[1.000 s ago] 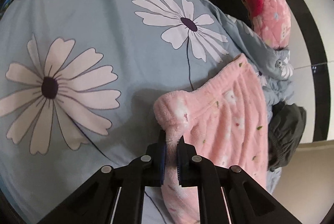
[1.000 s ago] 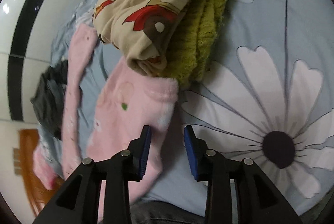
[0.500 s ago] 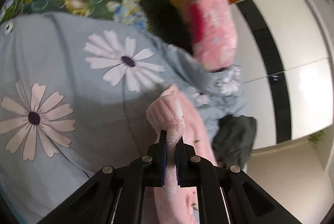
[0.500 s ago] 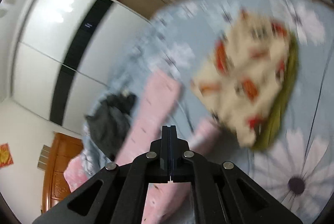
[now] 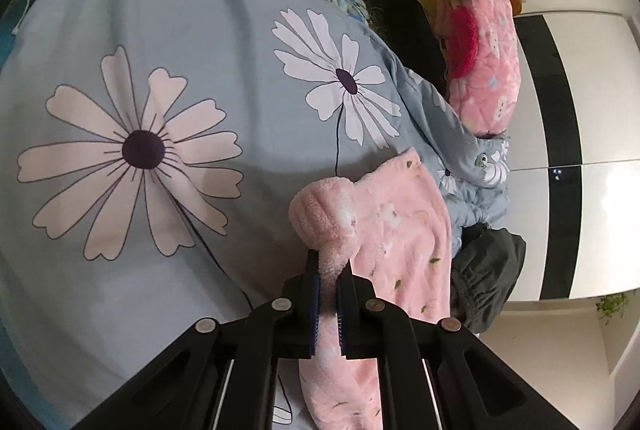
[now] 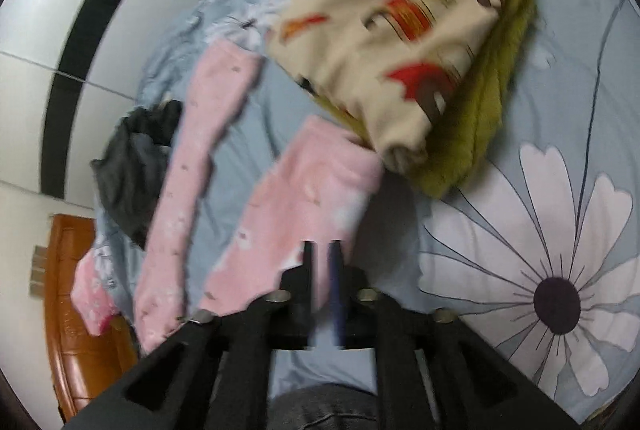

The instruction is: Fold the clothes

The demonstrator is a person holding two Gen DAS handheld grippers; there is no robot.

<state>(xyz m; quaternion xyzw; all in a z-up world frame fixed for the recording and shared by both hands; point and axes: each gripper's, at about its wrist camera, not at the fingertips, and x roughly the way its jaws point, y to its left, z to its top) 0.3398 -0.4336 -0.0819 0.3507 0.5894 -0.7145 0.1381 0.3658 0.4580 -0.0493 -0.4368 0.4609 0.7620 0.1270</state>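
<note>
On the bed (image 5: 120, 29), spread with a smooth grey-blue daisy-print cover, lie the pink fleece trousers (image 5: 400, 230), legs running toward the bed's far edge; the left tongs (image 5: 329, 294) are clamped on the thick, rolled waistband, plush pile bunched between the blue pads; the right tongs (image 6: 322, 294) sit over the other waist corner, fingers nearly together, but blur hides whether any cloth is caught between them, so I cannot tell. This looks like the opening step: both waist corners gripped ahead of a fold; next would call for lifting both evenly and laying one leg over the other. Just beside lie a folded cream printed top (image 6: 400, 29) on an olive knit (image 6: 488, 117); a dark crumpled garment (image 6: 132, 161) near the edge.
</note>
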